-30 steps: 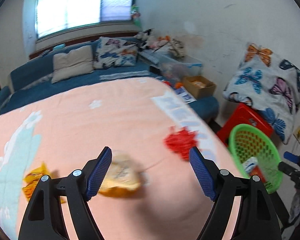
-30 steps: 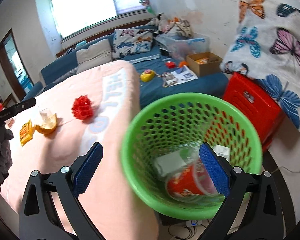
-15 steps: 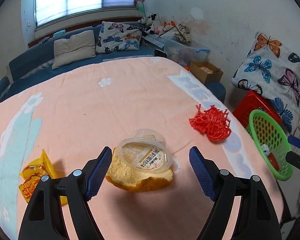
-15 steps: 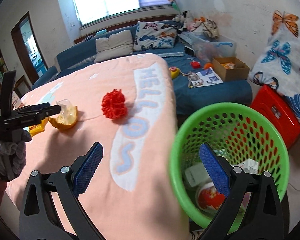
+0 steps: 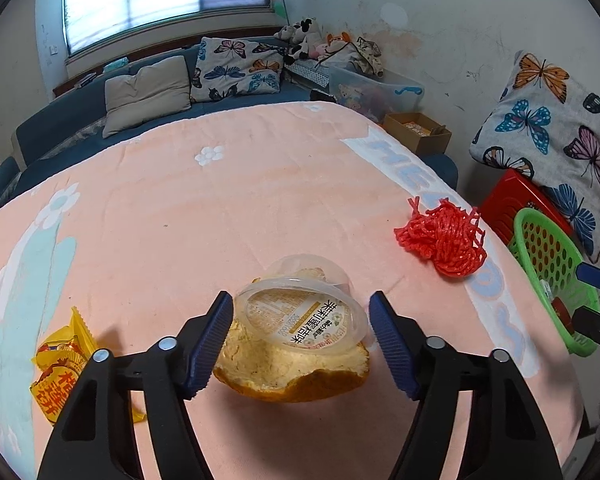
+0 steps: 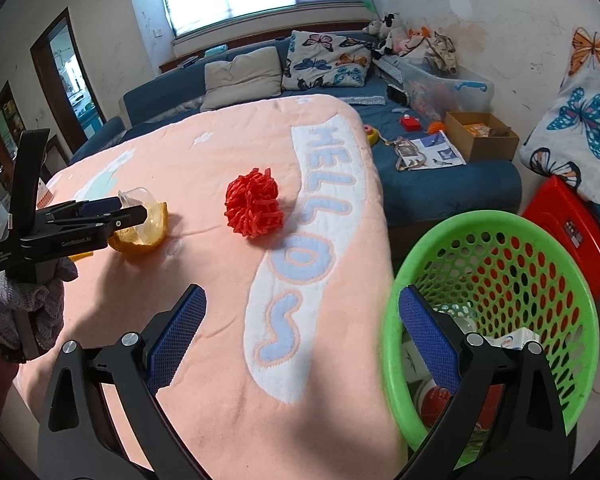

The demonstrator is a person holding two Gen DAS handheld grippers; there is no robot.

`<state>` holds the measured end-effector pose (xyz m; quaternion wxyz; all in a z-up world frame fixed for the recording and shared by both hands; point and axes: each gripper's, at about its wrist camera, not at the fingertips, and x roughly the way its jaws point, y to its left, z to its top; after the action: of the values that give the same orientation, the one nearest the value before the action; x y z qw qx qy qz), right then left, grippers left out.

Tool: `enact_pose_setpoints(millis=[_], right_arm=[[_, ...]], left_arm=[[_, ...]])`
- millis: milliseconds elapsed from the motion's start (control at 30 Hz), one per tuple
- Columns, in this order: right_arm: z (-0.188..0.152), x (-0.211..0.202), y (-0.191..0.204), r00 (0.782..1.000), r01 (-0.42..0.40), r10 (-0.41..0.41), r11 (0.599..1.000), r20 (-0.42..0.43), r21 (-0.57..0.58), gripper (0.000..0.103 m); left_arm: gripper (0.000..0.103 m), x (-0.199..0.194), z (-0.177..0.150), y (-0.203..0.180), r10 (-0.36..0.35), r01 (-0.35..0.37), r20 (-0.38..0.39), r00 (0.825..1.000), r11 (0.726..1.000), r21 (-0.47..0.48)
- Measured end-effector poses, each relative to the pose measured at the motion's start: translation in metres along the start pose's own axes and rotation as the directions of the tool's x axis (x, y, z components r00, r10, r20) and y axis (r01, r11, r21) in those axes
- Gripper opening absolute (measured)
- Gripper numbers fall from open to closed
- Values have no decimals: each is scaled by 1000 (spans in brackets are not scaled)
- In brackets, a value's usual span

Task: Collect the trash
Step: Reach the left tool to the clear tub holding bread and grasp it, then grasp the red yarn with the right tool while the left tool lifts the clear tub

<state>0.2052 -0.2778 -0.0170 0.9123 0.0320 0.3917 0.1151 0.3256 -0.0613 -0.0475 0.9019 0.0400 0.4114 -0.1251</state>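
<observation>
A clear plastic cup [image 5: 304, 312] lies on an orange peel [image 5: 292, 376] on the pink blanket [image 5: 180, 216]. My left gripper [image 5: 300, 338] is open with its fingers on either side of the cup and peel; it also shows in the right wrist view [image 6: 112, 214]. A red net ball [image 5: 444, 240] lies to the right, also in the right wrist view [image 6: 254, 204]. A yellow snack wrapper [image 5: 60, 364] lies at the left. My right gripper [image 6: 300, 328] is open and empty beside the green basket [image 6: 540, 240], which holds trash.
A red plastic stool [image 6: 568, 228] stands behind the basket. A blue sofa [image 6: 440, 184] with pillows, a cardboard box [image 6: 480, 136] and loose items runs along the back. A butterfly cushion [image 5: 556, 128] leans on the right wall.
My left gripper has moved down and in around the cup and peel. My right gripper has swung left, away from over the basket, toward the blanket.
</observation>
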Motion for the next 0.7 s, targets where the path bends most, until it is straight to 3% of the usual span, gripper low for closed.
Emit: enact_pose_setpoints(millis=[100,200,233,567,633,700], right_arm=[[1,5,3,1000,-3,3,1000,-6,-5,96],[2,10,6,1000,-8,8,1000,-14,-9,96],[2,12,7,1000,-10,10,1000,-17,-11,96],[5,26,20,999,-36,35,999,-34,-30,96],[6,26,21,999,-38,37,999,-35,-34,96],[6,26,20,999,-38,37,999,-34,-32,96]], left_arm=[[64,0,-1,-1,-3,3,13,1000,1000,8],[40,-1,-2,-2,-30,30,18,999,999,12],[37,-2,-2,-1,-36,35,15,999,999,9],[35,-5,-7,3,-67,67,22,998,998,-1],[48,-7,-8,5,-68,69,24,997,997,-16],[51,-10,-8,6,-69,70,41,997,997,-17]])
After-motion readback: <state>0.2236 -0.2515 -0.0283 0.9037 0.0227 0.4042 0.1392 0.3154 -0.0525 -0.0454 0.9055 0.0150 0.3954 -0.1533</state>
